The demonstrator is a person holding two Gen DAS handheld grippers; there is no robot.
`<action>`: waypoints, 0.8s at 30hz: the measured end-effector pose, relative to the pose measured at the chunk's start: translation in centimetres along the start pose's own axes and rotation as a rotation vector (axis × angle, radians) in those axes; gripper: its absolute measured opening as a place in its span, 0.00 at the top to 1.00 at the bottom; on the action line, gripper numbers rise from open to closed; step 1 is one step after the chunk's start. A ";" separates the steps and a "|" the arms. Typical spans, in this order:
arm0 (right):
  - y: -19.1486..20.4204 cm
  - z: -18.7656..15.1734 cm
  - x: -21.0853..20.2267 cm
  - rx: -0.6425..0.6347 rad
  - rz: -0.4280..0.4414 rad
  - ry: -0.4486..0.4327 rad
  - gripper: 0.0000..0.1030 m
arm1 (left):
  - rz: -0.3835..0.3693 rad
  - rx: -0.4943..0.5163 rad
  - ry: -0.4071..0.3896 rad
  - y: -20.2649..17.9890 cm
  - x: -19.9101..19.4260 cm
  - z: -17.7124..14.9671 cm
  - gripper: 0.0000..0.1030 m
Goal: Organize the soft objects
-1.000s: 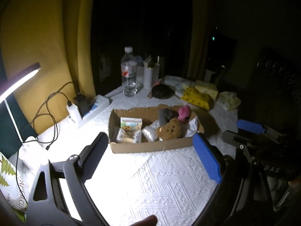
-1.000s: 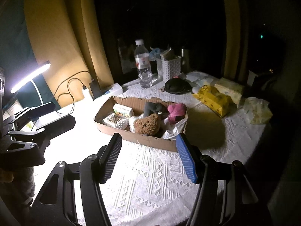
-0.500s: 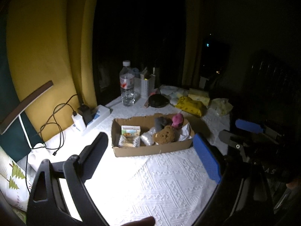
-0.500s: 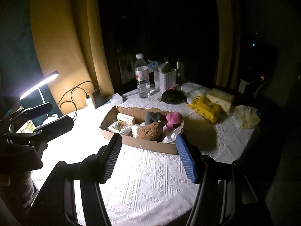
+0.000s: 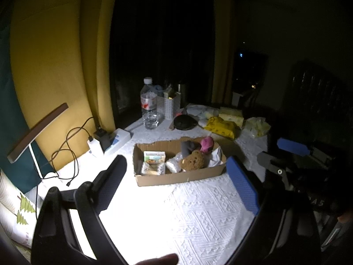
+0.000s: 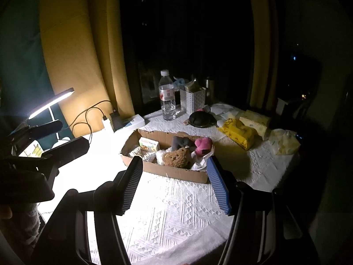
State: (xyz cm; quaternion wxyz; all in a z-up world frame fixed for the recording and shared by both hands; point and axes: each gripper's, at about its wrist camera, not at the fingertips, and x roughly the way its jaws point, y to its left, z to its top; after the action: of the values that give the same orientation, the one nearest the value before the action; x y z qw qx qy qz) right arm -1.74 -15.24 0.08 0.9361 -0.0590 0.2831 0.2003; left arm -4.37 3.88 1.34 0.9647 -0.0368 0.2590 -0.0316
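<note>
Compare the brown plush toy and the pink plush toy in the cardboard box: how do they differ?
The brown plush toy looks larger and sits against the box's near wall; the pink plush toy looks smaller and lies farther back, toward the right end. The brown one rests beside clear-wrapped packets, the pink one against crumpled white wrapping. Both lie inside the cardboard box, untouched by either gripper.

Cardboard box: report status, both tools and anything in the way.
Left tool open, empty. Right tool open, empty. Cardboard box on table, brown bear and pink plush inside. Nothing between tools and box.
</note>
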 end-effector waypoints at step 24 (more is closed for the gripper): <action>0.1 -0.1 0.1 0.000 -0.002 0.002 0.38 | -0.004 -0.001 0.001 -0.3 0.0 0.2 0.10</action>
State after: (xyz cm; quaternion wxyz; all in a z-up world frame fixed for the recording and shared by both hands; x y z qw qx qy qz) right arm -1.75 -15.15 -0.07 0.9359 -0.0597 0.2841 0.1996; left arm -4.28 3.63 1.48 0.9645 -0.0379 0.2593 -0.0331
